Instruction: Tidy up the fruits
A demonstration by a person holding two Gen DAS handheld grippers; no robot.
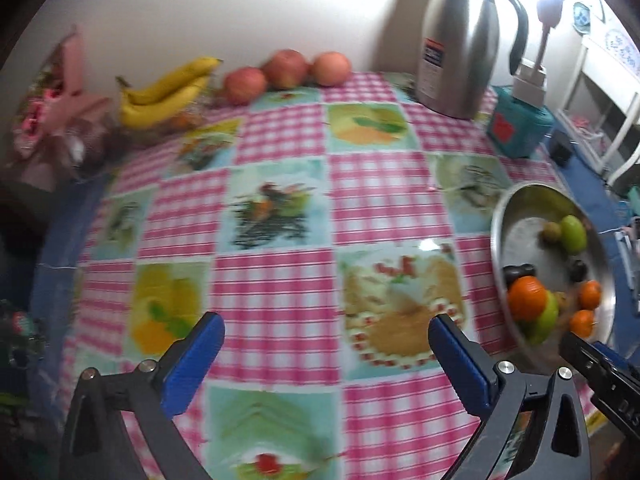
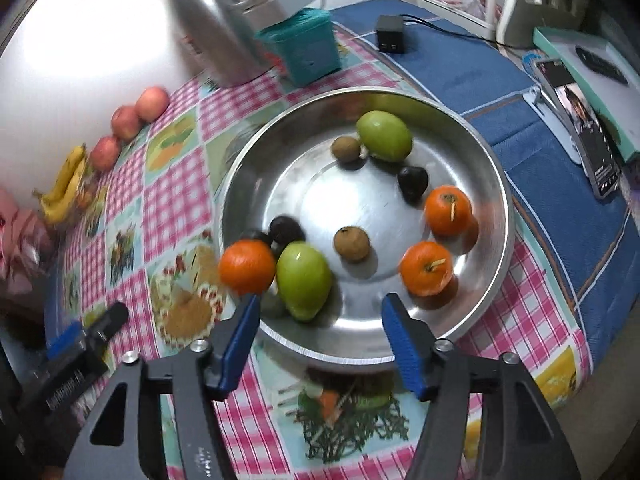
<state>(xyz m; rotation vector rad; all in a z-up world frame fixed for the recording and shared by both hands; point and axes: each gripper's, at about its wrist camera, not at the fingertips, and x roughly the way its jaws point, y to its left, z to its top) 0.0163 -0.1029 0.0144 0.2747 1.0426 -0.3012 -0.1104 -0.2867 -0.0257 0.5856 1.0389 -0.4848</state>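
Note:
A steel bowl (image 2: 496, 184) on the checked tablecloth holds three oranges (image 2: 447, 210), two green mangoes (image 2: 304, 280), two kiwis (image 2: 352, 243) and dark fruits (image 2: 413, 183). My right gripper (image 2: 320, 322) is open and empty, just over the bowl's near rim. My left gripper (image 1: 326, 338) is open and empty above the cloth, left of the bowl (image 1: 516, 208). Bananas (image 1: 168, 92) and three apples (image 1: 286, 68) lie at the far edge by the wall; they also show in the right wrist view, bananas (image 2: 66, 188) and apples (image 2: 152, 103).
A steel thermos jug (image 1: 460, 44) and a teal box (image 1: 520, 124) stand at the back. A pink wrapped bundle (image 1: 60, 96) lies far left. A black adapter (image 2: 390, 34) and a phone (image 2: 580, 128) rest on the blue cloth right of the bowl.

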